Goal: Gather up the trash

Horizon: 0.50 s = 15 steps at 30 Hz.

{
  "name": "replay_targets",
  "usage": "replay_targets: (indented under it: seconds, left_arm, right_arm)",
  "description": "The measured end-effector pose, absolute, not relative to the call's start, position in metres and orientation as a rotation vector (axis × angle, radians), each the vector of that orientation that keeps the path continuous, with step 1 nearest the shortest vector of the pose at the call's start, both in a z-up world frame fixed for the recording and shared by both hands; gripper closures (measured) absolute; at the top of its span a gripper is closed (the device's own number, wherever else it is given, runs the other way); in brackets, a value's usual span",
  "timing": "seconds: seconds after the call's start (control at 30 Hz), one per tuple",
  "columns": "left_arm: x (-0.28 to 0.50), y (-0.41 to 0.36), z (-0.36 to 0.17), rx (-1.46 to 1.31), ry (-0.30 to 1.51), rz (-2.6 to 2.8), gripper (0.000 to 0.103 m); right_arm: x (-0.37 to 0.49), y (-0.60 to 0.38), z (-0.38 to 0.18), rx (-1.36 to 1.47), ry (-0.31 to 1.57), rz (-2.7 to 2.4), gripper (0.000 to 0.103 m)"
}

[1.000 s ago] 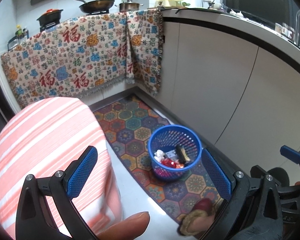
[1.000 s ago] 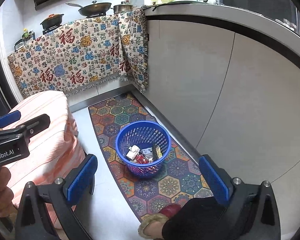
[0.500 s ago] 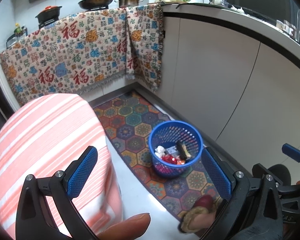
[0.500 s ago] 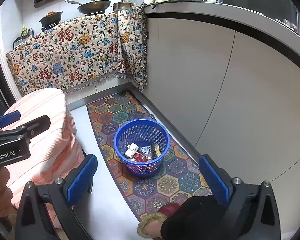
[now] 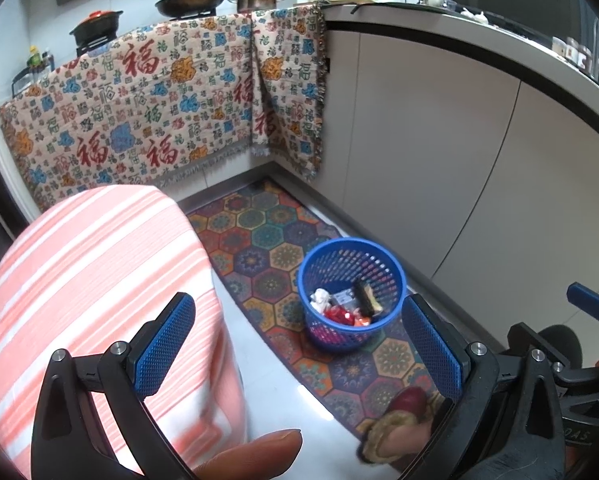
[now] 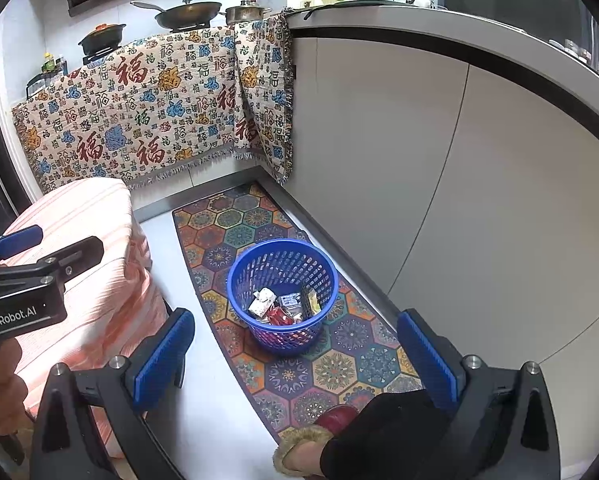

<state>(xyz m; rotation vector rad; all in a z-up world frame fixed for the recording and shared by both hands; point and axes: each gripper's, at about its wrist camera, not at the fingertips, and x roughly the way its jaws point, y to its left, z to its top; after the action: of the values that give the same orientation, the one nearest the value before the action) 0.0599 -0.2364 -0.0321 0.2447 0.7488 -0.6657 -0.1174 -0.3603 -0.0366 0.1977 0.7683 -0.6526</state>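
Both grippers hang spread and empty: left gripper (image 5: 299,344), right gripper (image 6: 295,354). Ahead and below them, between the fingers, the blue basket (image 6: 282,254) on the patterned mat (image 6: 339,364) already holds the trash (image 6: 283,306). No loose litter visible; collecting looks nearly done.

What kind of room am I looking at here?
Most likely a home kitchen. A frying pan and a lidded pot sit on a stove along the back wall, and a countertop runs over pale cabinet doors. A blue basket of trash stands on the floor mat.
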Motion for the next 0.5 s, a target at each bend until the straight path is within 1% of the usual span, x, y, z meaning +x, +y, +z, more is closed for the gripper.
replay_targets:
  seconds: [0.5]
  left_arm:
    - [0.0608, -0.2333, -0.0329, 0.249, 0.756, -0.664, 0.0]
  right_arm:
    - [-0.1181, -0.3595, -0.0351, 0.199, 0.764, -0.653, 0.0]
